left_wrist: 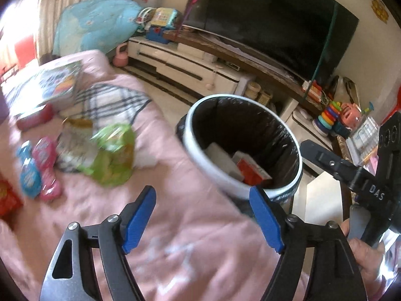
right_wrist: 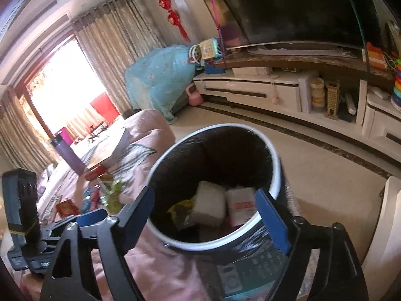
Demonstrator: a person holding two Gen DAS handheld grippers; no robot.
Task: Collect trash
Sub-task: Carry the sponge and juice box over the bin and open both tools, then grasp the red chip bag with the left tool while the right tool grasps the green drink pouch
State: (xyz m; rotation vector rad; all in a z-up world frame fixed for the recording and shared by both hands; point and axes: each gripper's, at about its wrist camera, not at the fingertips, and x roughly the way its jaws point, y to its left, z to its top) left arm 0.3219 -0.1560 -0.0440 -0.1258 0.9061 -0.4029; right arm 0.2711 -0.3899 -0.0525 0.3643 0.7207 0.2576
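From the left wrist, the left claw [left_wrist: 201, 217] is seen spread apart and empty over the pink bed [left_wrist: 175, 225]. Wrappers [left_wrist: 112, 155] are left lying well apart from the bin [left_wrist: 240, 148]; a blurred approach could miss them.

From the right wrist, the right claw [right_wrist: 208, 217] is held wide apart above the bin [right_wrist: 274, 173], where white packets [right_wrist: 209, 203] are seen inside.

Your fingers [left_wrist: 140, 219] are blue on black arms. The bin [left_wrist: 193, 148] has a white rim and black liner [right_wrist: 190, 160]. The blanket [left_wrist: 175, 188] is pink, the cloth [left_wrist: 110, 102] white with dark plaid, one wrapper [left_wrist: 115, 155] green.
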